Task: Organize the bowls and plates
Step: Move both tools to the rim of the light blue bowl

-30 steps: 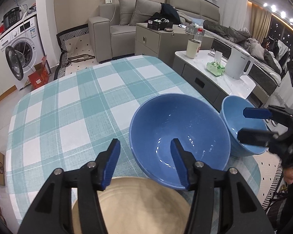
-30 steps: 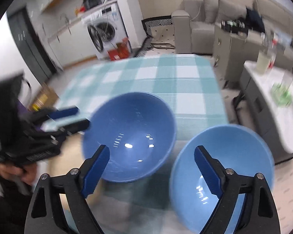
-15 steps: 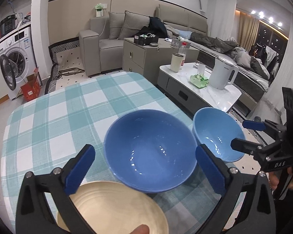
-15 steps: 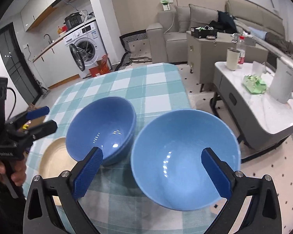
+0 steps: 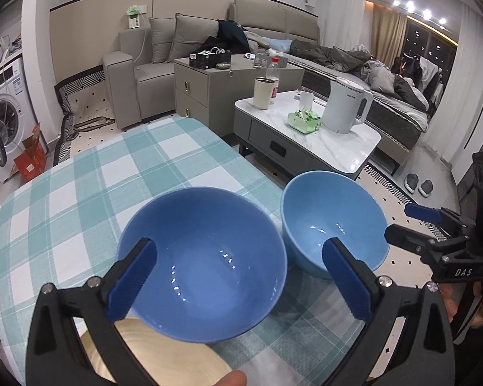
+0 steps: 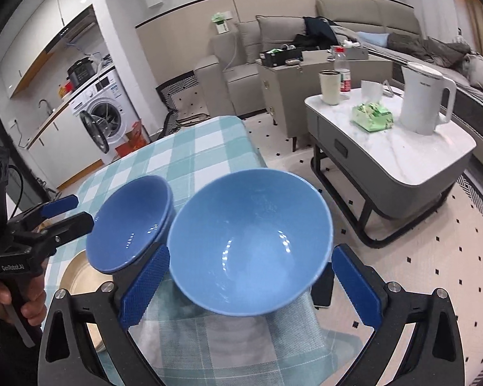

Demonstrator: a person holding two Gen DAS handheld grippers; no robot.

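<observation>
Evidently unfinished: dark blue bowl [image 5: 206,263], light blue bowl [image 5: 335,222], beige plate [image 5: 164,357] lie separate, unstacked, on checked table [image 5: 80,199]. Left gripper [image 5: 238,276], right gripper [image 6: 246,284] gape wide, holding nothing.

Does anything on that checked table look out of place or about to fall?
Yes: the lighter blue bowl sits right at the table's corner, near the edge. Nothing looks spilled or broken.

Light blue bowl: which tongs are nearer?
Right. The right tongs straddle the light blue bowl, open; the left tongs frame the dark blue bowl beside it.
</observation>
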